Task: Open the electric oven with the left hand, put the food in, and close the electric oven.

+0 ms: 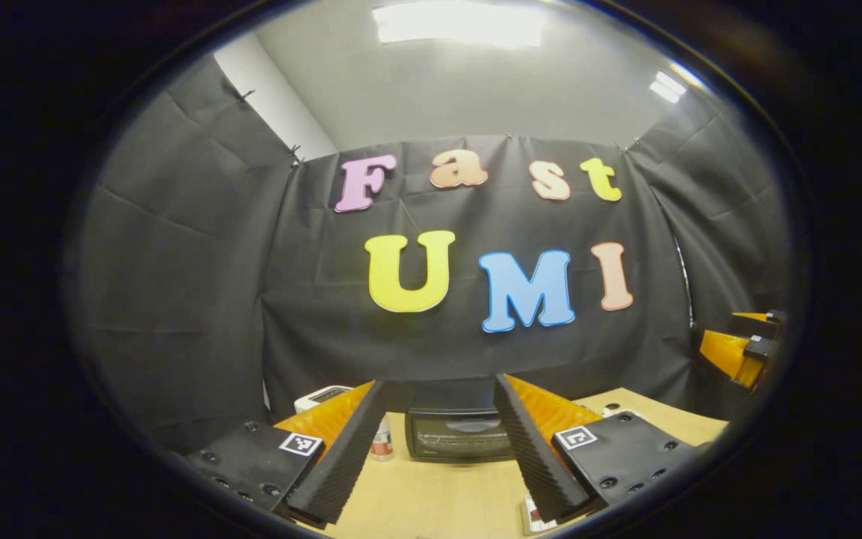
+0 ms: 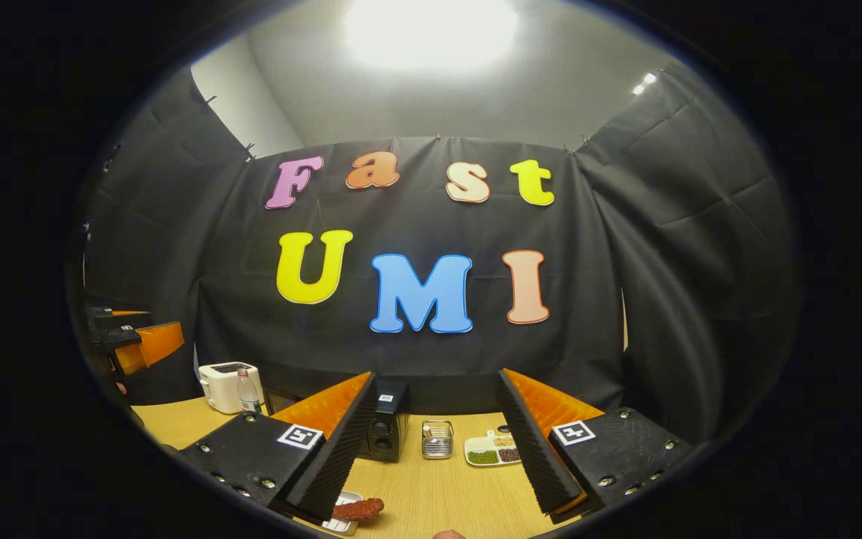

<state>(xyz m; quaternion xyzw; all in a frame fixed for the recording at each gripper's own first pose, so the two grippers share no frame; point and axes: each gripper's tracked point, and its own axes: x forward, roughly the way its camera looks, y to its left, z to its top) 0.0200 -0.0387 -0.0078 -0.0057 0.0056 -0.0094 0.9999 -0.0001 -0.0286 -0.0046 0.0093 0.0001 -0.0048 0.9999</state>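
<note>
Both tongs hang spread wide and empty above a wooden desk [image 1: 438, 494] in the booth. In the left gripper view, the left tongs [image 1: 438, 457] frame the electric oven [image 1: 461, 436], which stands at the back of the desk against the black cloth wall, its glass door closed. A small bottle [image 1: 381, 442] stands just left of the oven, with a white toaster [image 1: 322, 395] behind the left finger. The right tongs [image 1: 741, 348] show at that view's right edge.

In the right gripper view, the right tongs [image 2: 435, 457] hover over the desk, the oven's knob end [image 2: 386, 428] just beside their left finger. The food [image 2: 358, 509], a reddish-brown piece, lies on a small tray [image 2: 341, 520] at the near edge. A metal holder [image 2: 437, 439] and a dish of beans [image 2: 494, 449] sit farther back.
</note>
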